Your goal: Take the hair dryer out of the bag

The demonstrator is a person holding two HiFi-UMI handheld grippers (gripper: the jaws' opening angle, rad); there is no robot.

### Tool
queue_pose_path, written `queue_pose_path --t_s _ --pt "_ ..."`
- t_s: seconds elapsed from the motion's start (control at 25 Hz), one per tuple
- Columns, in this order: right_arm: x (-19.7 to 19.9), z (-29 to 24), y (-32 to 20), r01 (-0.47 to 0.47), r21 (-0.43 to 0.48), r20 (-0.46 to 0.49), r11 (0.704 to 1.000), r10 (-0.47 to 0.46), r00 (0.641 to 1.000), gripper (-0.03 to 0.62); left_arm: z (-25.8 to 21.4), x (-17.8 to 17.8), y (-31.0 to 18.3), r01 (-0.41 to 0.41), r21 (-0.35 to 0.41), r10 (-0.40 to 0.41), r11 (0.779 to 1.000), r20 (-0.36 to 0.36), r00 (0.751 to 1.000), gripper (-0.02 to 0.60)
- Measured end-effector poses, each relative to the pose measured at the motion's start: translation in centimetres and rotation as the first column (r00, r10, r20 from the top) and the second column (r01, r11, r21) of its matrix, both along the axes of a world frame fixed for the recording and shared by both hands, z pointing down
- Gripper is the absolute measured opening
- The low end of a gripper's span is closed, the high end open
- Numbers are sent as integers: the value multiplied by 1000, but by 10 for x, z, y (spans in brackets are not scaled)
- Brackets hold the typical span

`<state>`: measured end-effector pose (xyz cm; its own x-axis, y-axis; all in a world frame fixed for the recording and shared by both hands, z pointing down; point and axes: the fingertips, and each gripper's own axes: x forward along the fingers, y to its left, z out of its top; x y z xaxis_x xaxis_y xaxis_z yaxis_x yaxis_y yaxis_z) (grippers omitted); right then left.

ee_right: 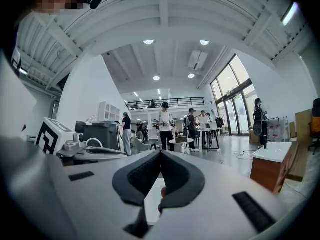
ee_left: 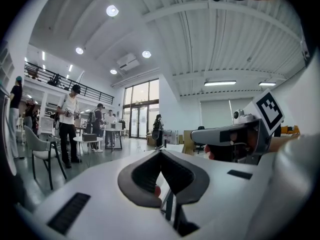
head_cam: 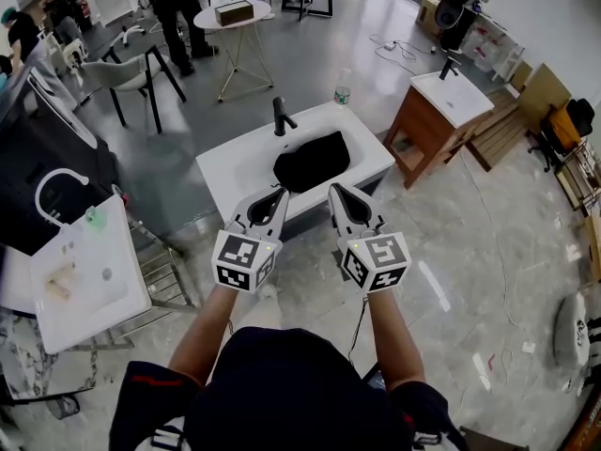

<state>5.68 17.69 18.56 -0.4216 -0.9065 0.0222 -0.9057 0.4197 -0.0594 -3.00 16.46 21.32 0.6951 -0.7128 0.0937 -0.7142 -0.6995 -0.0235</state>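
Observation:
A black bag [head_cam: 312, 161] lies slumped in the basin of a white sink counter [head_cam: 235, 167], just right of a black faucet [head_cam: 281, 116]. No hair dryer shows; the bag hides whatever is inside it. My left gripper [head_cam: 280, 195] and my right gripper [head_cam: 335, 192] are held side by side at the counter's near edge, pointing level toward the bag and a little short of it. In the left gripper view the left gripper [ee_left: 161, 152] is shut with nothing between its pads. In the right gripper view the right gripper [ee_right: 160, 152] is likewise shut and empty.
A second white basin [head_cam: 84, 271] on a metal rack stands at the left. A wooden vanity with a white top [head_cam: 441, 111] stands at the right. A small bottle [head_cam: 342, 94] sits at the counter's far corner. Chairs, a round table [head_cam: 235, 22] and people stand further back.

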Motion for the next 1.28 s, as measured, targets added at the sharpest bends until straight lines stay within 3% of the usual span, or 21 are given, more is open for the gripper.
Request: queue_pose_path --t_s 0.72,1.0,1.28 --pt "-8 -4 -133 -26 -30 9 999 26 1000 34 -4 -1 -133 -38 -25 38 999 7 999 11" --pt "-23 -4 -167 -33 -45 -6 998 33 999 34 -7 -6 -174 -82 -75 78 994 -59 995 11" --pt "-26 6 -193 -54 -67 -13 996 54 998 34 6 -8 -198 -99 -83 96 992 -31 995 11"
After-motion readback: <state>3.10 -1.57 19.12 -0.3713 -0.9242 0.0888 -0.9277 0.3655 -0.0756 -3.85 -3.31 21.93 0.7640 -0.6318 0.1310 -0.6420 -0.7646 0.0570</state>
